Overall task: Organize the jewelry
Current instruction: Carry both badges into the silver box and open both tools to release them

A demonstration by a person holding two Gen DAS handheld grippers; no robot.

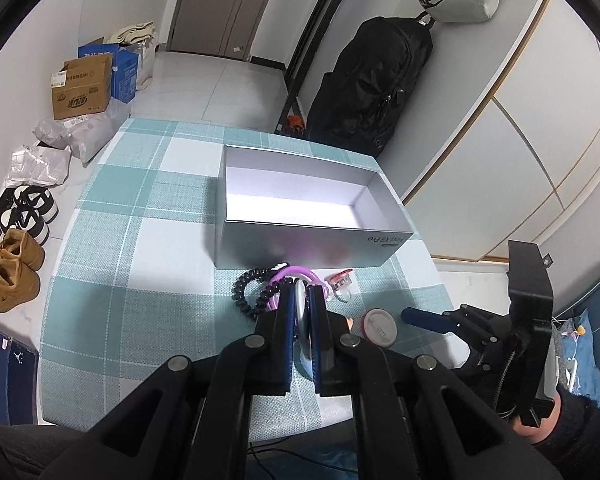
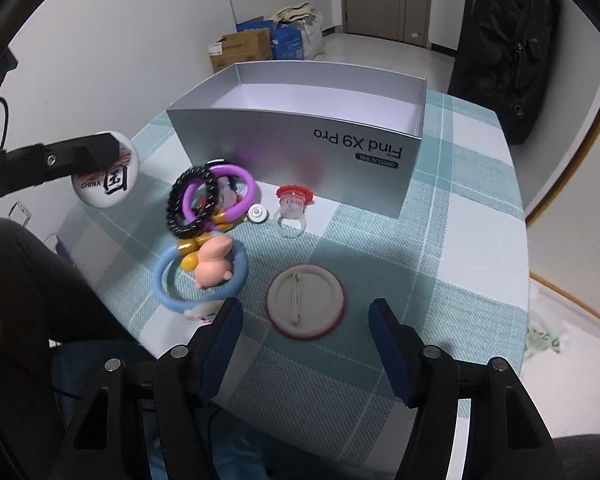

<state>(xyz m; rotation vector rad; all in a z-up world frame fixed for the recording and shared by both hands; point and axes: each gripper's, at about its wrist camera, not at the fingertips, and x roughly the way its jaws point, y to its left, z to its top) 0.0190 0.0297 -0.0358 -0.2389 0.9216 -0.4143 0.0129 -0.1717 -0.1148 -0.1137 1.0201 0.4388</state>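
Observation:
My left gripper (image 1: 301,294) is shut on a white round badge (image 1: 301,312), held edge-on above the table; in the right wrist view the badge (image 2: 110,178) shows "CHINA" lettering. An open grey box (image 1: 300,200), also in the right wrist view (image 2: 300,136), stands empty behind the jewelry. My right gripper (image 2: 306,312) is open, just above a face-down pin badge (image 2: 305,300). A black coil bracelet (image 2: 190,204), purple ring (image 2: 236,192), blue ring (image 2: 198,280), pink figure (image 2: 214,262) and red-topped toy ring (image 2: 292,210) lie in front of the box.
The checked teal tablecloth (image 1: 140,240) covers a small table. Shoes (image 1: 12,272), cardboard boxes (image 1: 82,88) and bags sit on the floor to the left. A black backpack (image 1: 372,80) hangs behind the table. A small white stud (image 2: 258,213) lies by the purple ring.

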